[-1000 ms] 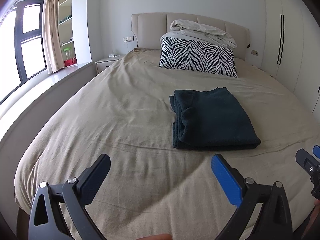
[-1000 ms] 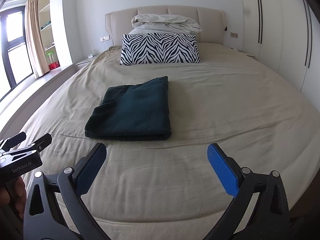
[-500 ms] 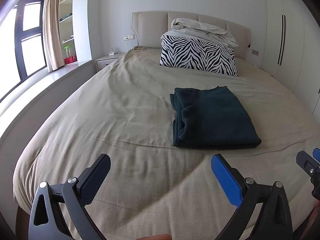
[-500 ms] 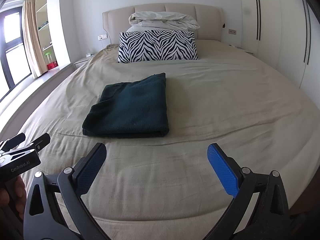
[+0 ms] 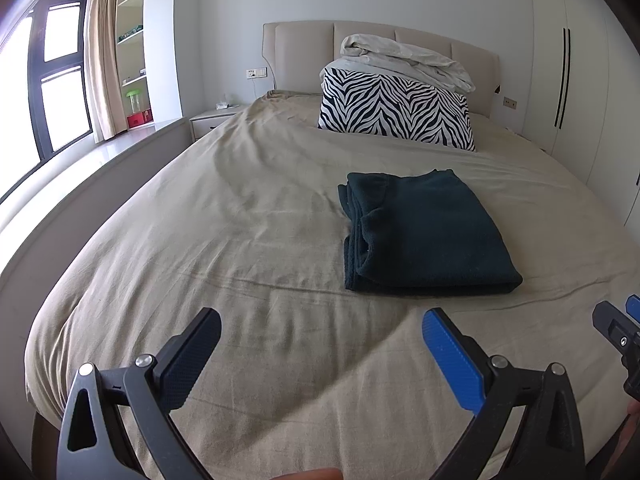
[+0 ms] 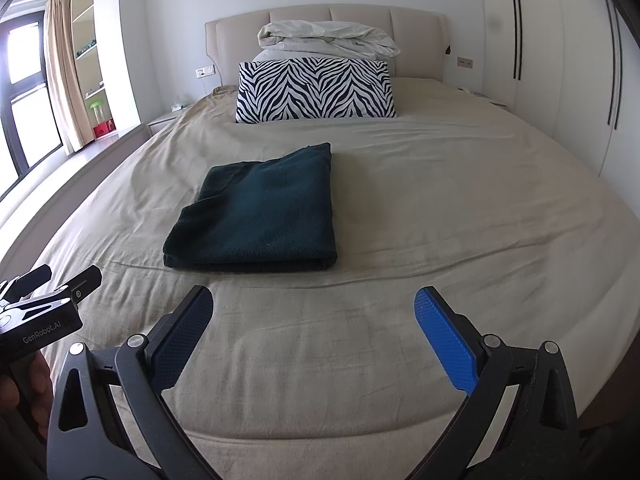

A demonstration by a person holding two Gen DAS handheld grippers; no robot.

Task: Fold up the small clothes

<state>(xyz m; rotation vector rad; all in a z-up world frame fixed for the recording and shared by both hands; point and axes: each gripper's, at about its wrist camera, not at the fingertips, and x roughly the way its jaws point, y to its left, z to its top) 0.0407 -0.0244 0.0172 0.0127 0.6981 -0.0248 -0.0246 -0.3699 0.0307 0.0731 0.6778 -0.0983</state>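
Observation:
A dark teal garment [image 5: 424,232] lies folded into a flat rectangle on the beige bed sheet [image 5: 240,240]; it also shows in the right wrist view [image 6: 260,212]. My left gripper [image 5: 320,344] is open and empty, held above the sheet near the foot of the bed, short of the garment. My right gripper [image 6: 312,324] is open and empty too, also short of the garment. The right gripper's tip shows at the left wrist view's right edge [image 5: 618,332]; the left gripper shows at the right wrist view's left edge [image 6: 44,304].
A zebra-print pillow [image 6: 314,90] with a bundled white duvet [image 6: 324,40] on top stands against the headboard. A nightstand [image 5: 214,120] and window [image 5: 60,80] are on the left, white wardrobes [image 6: 560,60] on the right.
Both grippers have drawn back slightly and risen; the garment sits a little farther away in both views. The garment itself has not moved.

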